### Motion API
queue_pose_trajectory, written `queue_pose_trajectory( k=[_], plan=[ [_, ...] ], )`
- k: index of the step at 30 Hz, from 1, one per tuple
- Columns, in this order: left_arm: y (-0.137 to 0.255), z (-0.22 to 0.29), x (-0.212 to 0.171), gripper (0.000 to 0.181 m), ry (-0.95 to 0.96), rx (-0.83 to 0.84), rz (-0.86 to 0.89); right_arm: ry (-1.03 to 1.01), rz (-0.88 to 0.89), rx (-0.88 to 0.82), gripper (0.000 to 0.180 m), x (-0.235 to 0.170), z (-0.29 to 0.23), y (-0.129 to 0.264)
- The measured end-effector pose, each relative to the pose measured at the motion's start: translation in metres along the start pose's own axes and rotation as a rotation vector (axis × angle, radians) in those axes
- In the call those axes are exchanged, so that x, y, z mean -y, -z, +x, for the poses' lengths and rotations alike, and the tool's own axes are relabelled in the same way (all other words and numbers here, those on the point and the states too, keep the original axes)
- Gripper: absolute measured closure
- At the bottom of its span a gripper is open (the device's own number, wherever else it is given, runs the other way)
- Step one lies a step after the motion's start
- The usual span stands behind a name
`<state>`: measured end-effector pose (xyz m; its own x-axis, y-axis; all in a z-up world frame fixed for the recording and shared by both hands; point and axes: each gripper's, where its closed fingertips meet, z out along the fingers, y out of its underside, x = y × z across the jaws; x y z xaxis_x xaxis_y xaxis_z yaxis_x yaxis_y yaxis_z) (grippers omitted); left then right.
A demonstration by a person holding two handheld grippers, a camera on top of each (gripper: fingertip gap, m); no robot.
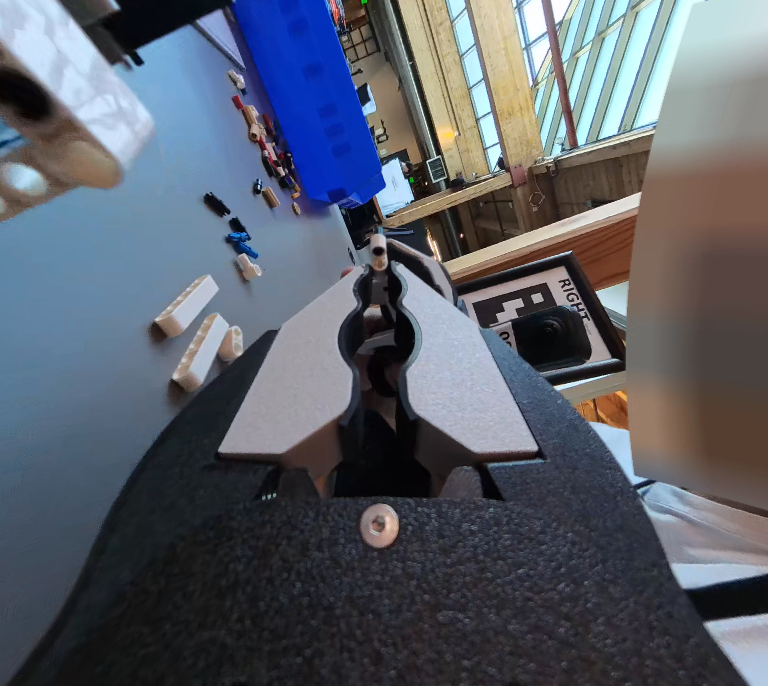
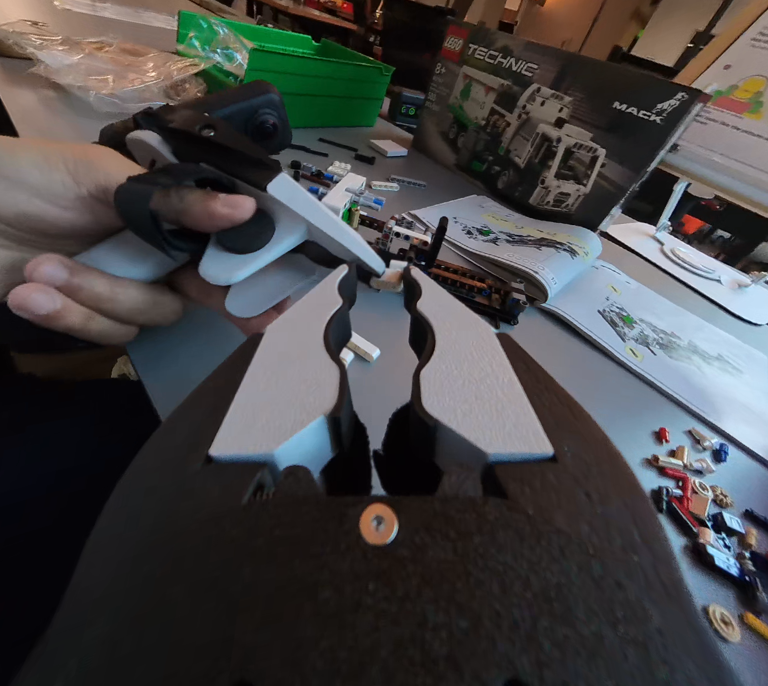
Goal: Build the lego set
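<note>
My left gripper [image 1: 379,271] is shut on a small white and tan Lego piece [image 1: 379,254] that sticks out of its tips. In the right wrist view the left gripper [image 2: 380,271] comes in from the left, held by a hand [image 2: 83,217], and holds the piece [image 2: 388,278] between my right gripper's fingertips [image 2: 411,279]. My right gripper [image 2: 379,275] is part open, its jaws on either side of the piece; I cannot tell if they touch it. A partly built dark chassis [image 2: 465,275] lies just behind.
An open instruction booklet [image 2: 561,263], the set's box [image 2: 552,134] and a green bin [image 2: 311,84] stand beyond. Loose small parts [image 2: 702,500] lie at the right. White beams [image 1: 187,306] and a blue bin [image 1: 299,63] show in the left wrist view. Left and right tips are no more than a few centimetres apart.
</note>
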<state>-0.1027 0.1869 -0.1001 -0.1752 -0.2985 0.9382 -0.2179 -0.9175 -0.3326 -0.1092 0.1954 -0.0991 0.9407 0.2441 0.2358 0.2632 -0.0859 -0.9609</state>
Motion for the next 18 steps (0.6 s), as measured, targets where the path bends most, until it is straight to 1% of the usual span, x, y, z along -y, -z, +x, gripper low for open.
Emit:
queue_pose_trajectory(
  k=[2, 5, 7, 8, 9, 11, 12, 14, 16, 18],
  plan=[
    [-0.004, 0.001, -0.001, 0.176, 0.000, -0.003, 0.007, -0.026, 0.000, -0.017, 0.160, 0.000, 0.003, 0.003],
    [-0.009, 0.003, -0.004, 0.176, 0.004, -0.022, -0.019, 0.027, -0.003, -0.050, 0.167, -0.002, 0.008, 0.010],
    [-0.012, 0.004, -0.006, 0.178, -0.079, 0.003, -0.039, 0.043, -0.005, -0.046, 0.168, -0.001, 0.008, 0.015],
    [-0.014, 0.005, -0.006, 0.169, -0.133, 0.023, -0.047, 0.052, 0.002, -0.033, 0.171, 0.000, 0.008, 0.018],
    [-0.015, 0.007, -0.006, 0.171, -0.189, 0.031, -0.057, 0.051, 0.015, -0.036, 0.174, 0.002, 0.009, 0.022],
    [-0.016, 0.008, -0.007, 0.172, -0.290, 0.055, -0.096, 0.078, -0.014, -0.070, 0.179, -0.003, 0.022, 0.026],
    [-0.017, 0.007, -0.008, 0.176, -0.336, 0.067, -0.122, 0.078, -0.025, -0.058, 0.180, -0.006, 0.027, 0.027],
    [-0.017, -0.004, -0.012, 0.181, -0.393, 0.138, -0.187, 0.026, -0.063, -0.011, 0.180, -0.014, 0.032, 0.029],
    [-0.017, -0.012, -0.014, 0.181, -0.436, 0.180, -0.238, -0.012, -0.177, 0.066, 0.180, -0.035, 0.031, 0.029],
    [-0.014, -0.020, -0.014, 0.181, -0.499, 0.225, -0.281, 0.007, -0.240, 0.009, 0.180, -0.051, 0.049, 0.034]
  ],
)
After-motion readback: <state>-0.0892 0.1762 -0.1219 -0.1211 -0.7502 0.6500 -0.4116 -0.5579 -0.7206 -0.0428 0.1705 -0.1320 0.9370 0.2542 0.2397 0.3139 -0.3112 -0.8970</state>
